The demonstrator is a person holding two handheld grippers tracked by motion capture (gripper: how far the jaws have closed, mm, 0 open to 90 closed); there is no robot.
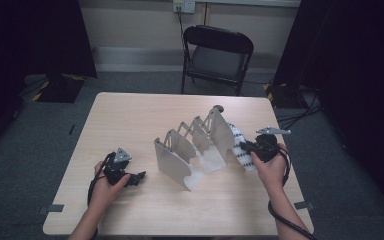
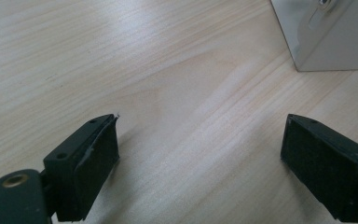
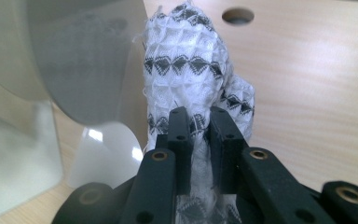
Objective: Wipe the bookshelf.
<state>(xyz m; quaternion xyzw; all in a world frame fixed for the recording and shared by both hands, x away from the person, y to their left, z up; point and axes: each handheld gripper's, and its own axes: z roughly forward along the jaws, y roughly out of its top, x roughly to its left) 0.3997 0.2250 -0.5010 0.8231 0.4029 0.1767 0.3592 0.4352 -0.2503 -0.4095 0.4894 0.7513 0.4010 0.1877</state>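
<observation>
A patterned white cloth [image 3: 186, 74] is pinched in the right claw [image 3: 200, 135] beside the metal rack [image 1: 192, 150]; slotting between its plates seems next. The left claw [image 2: 200, 163] is spread over the tabletop [image 2: 168, 70].

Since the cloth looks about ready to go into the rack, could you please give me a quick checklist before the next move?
1. Right gripper shut on cloth: ok.
2. Cloth beside the rack, at its right end: ok.
3. Cloth already in a slot: not ok.
4. Left gripper open, holding nothing: ok.
5. Left gripper steadying the rack: not ok, it sits apart on the table.
6. Cloth hanging free of the rack's end plate: cannot tell.
</observation>
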